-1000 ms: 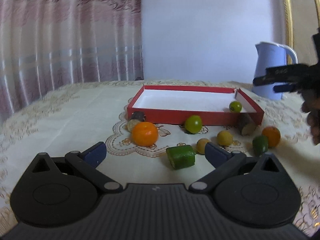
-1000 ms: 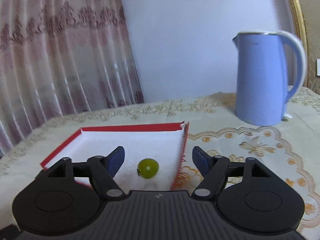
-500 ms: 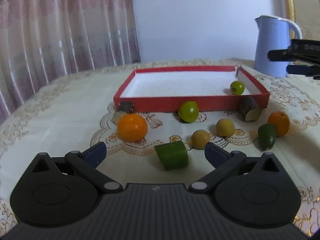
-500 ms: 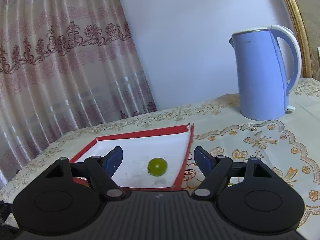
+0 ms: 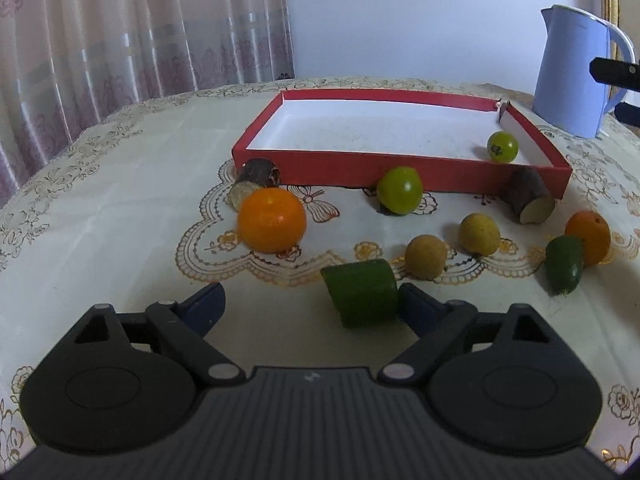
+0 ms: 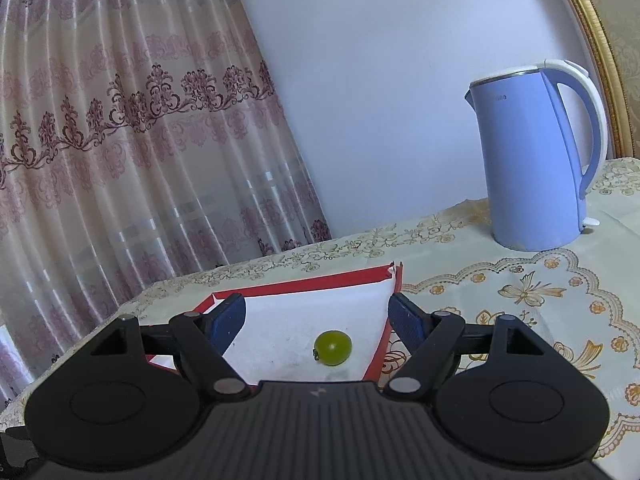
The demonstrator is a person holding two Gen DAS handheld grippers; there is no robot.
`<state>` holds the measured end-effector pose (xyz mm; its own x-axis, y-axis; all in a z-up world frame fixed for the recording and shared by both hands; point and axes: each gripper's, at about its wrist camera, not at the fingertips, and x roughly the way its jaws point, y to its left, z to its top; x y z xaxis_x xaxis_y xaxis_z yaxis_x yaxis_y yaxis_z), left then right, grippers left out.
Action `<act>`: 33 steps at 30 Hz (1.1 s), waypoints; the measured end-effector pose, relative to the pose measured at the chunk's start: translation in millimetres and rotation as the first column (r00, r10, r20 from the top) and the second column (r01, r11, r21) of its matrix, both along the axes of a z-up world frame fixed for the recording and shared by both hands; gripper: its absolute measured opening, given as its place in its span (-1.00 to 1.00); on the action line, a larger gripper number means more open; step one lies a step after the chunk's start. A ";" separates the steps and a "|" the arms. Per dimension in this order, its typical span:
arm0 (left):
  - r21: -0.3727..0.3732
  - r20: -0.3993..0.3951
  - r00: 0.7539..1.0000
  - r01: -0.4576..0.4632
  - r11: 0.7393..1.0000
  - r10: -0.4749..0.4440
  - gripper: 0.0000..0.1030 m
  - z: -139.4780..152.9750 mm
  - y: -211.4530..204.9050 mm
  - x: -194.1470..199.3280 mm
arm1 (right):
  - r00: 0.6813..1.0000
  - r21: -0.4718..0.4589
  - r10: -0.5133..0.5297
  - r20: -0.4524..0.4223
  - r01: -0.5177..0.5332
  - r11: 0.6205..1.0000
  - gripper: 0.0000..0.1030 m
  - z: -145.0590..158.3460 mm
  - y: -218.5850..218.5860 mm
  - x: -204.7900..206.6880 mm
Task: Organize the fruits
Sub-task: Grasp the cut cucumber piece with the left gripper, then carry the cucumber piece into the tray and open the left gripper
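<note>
In the left wrist view a green cut chunk (image 5: 362,292) lies on the tablecloth between the fingers of my left gripper (image 5: 310,306). It sits close against the right finger (image 5: 416,304), far from the left one, and the jaws are closing. Beyond it are a large orange (image 5: 272,220), a round green fruit (image 5: 400,191) and two yellow-brown fruits (image 5: 426,257). A small green fruit (image 5: 502,146) rests in the red tray (image 5: 332,164). In the right wrist view my right gripper (image 6: 316,316) hangs open and empty over the tray's (image 6: 304,284) corner, above that small green fruit (image 6: 333,347).
Two brown cut pieces (image 5: 258,174) (image 5: 530,196) lean at the tray's front wall. A small orange (image 5: 588,236) and a dark green piece (image 5: 565,270) lie at the right. A blue kettle (image 5: 572,76) (image 6: 528,152) stands behind the tray's right corner. Curtains hang at the left.
My left gripper has moved forward and dipped, so the green chunk now lies between its fingers, which have narrowed a little. The right gripper has tilted upward and stays open.
</note>
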<state>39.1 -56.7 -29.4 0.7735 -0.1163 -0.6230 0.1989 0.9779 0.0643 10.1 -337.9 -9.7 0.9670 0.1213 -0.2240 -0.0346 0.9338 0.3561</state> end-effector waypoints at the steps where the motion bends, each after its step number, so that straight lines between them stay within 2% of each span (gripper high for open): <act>1: 0.000 0.001 1.000 0.000 1.000 0.000 0.74 0.2 0.2 0.9 | 1.000 0.003 0.001 -0.001 -0.001 1.000 0.52 -0.1 -0.2 -0.1; 3: -0.008 -0.001 1.000 0.005 1.000 -0.005 0.66 0.1 -0.3 2.3 | 1.000 0.000 -0.002 -0.002 0.002 1.000 0.52 -0.3 0.1 0.0; 12: -0.059 -0.005 0.997 0.076 0.995 -0.076 -0.11 2.0 -4.5 -2.0 | 1.000 -0.001 -0.009 -0.020 0.009 1.000 0.52 -4.2 1.8 1.8; 14: -0.064 -0.001 0.996 0.086 0.994 -0.086 -0.35 2.9 -5.5 -4.0 | 1.000 -0.003 -0.008 -0.023 0.008 1.000 0.52 -4.8 2.0 2.5; 16: -0.068 0.000 0.996 0.085 0.994 -0.085 -0.46 3.5 -5.5 -4.8 | 1.000 -0.003 -0.010 -0.022 0.010 1.000 0.52 -5.1 2.1 2.4; 21: -0.069 0.008 0.997 0.077 0.995 -0.077 -0.48 5.4 -4.6 -7.6 | 1.000 -0.003 -0.011 -0.018 0.011 1.000 0.52 -5.0 1.6 2.7; 25: -0.077 0.044 0.997 0.071 0.995 -0.067 -0.48 16.1 -4.3 -11.7 | 1.000 -0.009 -0.019 -0.006 0.019 1.000 0.52 -3.8 1.4 2.3; 30: -0.064 0.133 0.990 0.048 0.997 -0.039 -0.48 45.2 -11.1 -6.9 | 1.000 -0.023 -0.031 -0.003 0.031 0.999 0.52 -5.7 2.7 2.7; 33: -0.030 0.187 0.982 0.031 0.999 -0.025 -0.48 62.6 -22.0 1.7 | 0.999 -0.038 -0.047 0.001 0.047 0.998 0.52 -6.9 3.5 3.2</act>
<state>40.9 -78.7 33.2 0.8721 -0.1576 -0.4632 0.2136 0.9744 0.0707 13.3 -334.4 -16.6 0.9714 0.0673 -0.2279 0.0094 0.9474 0.3199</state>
